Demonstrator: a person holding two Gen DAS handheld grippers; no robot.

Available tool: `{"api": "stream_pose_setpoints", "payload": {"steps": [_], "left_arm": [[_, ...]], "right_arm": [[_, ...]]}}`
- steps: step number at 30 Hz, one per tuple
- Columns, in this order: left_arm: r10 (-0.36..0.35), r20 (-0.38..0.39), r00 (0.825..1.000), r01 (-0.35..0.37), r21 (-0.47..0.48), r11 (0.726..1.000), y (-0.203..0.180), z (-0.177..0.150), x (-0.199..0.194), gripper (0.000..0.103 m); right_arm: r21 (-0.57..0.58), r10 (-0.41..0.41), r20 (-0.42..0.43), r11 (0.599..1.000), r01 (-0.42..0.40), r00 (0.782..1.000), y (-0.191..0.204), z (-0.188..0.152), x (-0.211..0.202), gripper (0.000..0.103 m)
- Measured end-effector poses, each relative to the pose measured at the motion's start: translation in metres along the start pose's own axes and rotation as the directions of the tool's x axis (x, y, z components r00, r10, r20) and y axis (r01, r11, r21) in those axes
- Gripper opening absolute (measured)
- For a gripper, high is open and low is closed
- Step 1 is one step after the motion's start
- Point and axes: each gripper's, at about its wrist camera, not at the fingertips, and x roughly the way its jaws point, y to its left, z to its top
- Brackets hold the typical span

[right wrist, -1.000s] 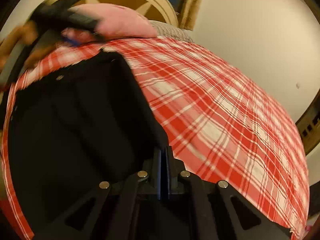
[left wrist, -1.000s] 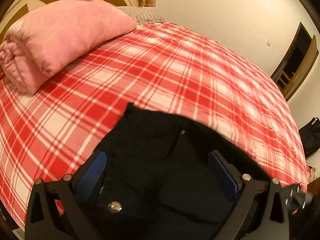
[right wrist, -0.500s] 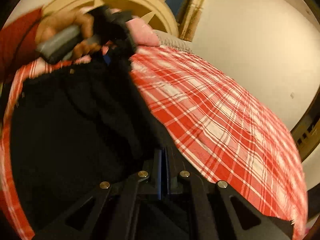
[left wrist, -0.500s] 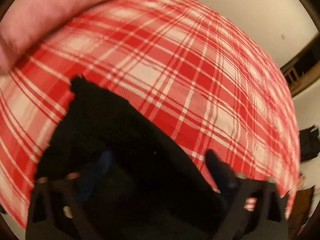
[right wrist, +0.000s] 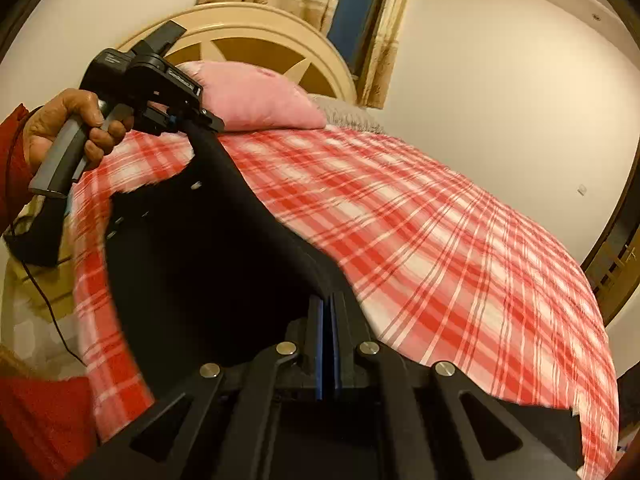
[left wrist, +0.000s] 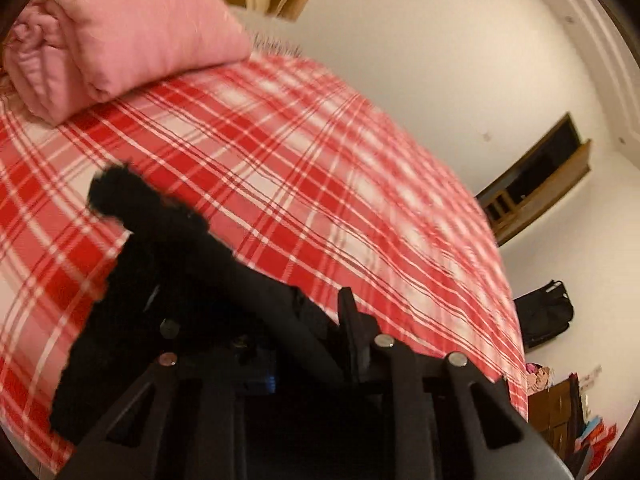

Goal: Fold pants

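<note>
Black pants [right wrist: 192, 264] hung stretched over the plaid bed [right wrist: 440, 248] near its headboard end. The left gripper [right wrist: 200, 126] had just been closing on one corner of the pants; the right gripper [right wrist: 327, 320] pinched another. A thin bite risked slipping, dropping the fold.

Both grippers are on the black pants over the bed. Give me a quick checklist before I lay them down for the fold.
1. right gripper shut on the pants: ok.
2. left gripper gripping the waist edge: ok, jaws have just been closing and fabric hangs from them.
3. Edge between the grippers taut: ok.
4. Plaid bedspread free ahead: ok.
5. pink pillow apart from the pants: ok.
6. Legs aligned underneath: cannot tell.
</note>
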Motion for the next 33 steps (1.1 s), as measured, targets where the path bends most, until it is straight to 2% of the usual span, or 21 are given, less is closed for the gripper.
{"api": "stream_pose_setpoints", "payload": {"steps": [3, 8, 12, 18, 24, 26, 28, 30, 31, 32, 33], "left_arm": [[-0.013, 0.018, 1.000, 0.012, 0.009, 1.000, 0.008, -0.026, -0.020, 0.024], [0.029, 0.054, 0.998, -0.030, 0.024, 0.999, 0.031, -0.071, -0.038, 0.023], [0.057, 0.051, 0.997, -0.057, 0.000, 0.998, 0.049, -0.089, -0.035, 0.023], [0.126, 0.058, 0.990, -0.128, 0.040, 0.991, 0.063, -0.121, -0.036, 0.023], [0.174, 0.053, 0.983, -0.177, 0.059, 0.982, 0.078, -0.133, -0.029, 0.024], [0.247, 0.036, 0.968, -0.249, 0.087, 0.965, 0.081, -0.134, -0.021, 0.033], [0.270, 0.044, 0.962, -0.273, 0.113, 0.955, 0.079, -0.137, -0.019, 0.037], [0.285, 0.044, 0.958, -0.288, 0.138, 0.948, 0.076, -0.137, -0.023, 0.042], [0.290, 0.032, 0.957, -0.291, 0.150, 0.945, 0.073, -0.136, -0.026, 0.044], [0.318, 0.035, 0.947, -0.320, 0.155, 0.935, 0.072, -0.135, -0.030, 0.054], [0.384, 0.074, 0.920, -0.391, 0.163, 0.906, 0.069, -0.134, -0.039, 0.060]], "right_arm": [[-0.032, 0.002, -0.027, 0.999, -0.002, 1.000, 0.024, -0.018, -0.007, 0.003], [-0.059, 0.042, -0.074, 0.997, -0.047, 0.996, 0.053, -0.041, -0.010, 0.003], [-0.094, 0.052, -0.111, 0.994, -0.062, 0.992, 0.075, -0.057, -0.007, 0.003], [-0.120, 0.052, -0.176, 0.990, -0.073, 0.983, 0.085, -0.080, 0.011, 0.003], [-0.129, 0.043, -0.188, 0.989, -0.068, 0.981, 0.095, -0.092, 0.018, 0.005], [-0.121, 0.027, -0.177, 0.991, -0.049, 0.984, 0.097, -0.093, 0.016, 0.005], [-0.127, 0.024, -0.185, 0.991, -0.048, 0.982, 0.097, -0.092, 0.014, 0.007], [-0.090, 0.068, -0.217, 0.992, -0.089, 0.974, 0.090, -0.085, 0.010, 0.016], [-0.038, 0.120, -0.218, 0.991, -0.132, 0.968, 0.081, -0.080, 0.006, 0.019], [0.023, 0.174, -0.202, 0.985, -0.173, 0.964, 0.071, -0.073, 0.000, 0.028], [0.110, 0.225, -0.154, 0.972, -0.210, 0.962, 0.052, -0.064, -0.010, 0.044]]}}
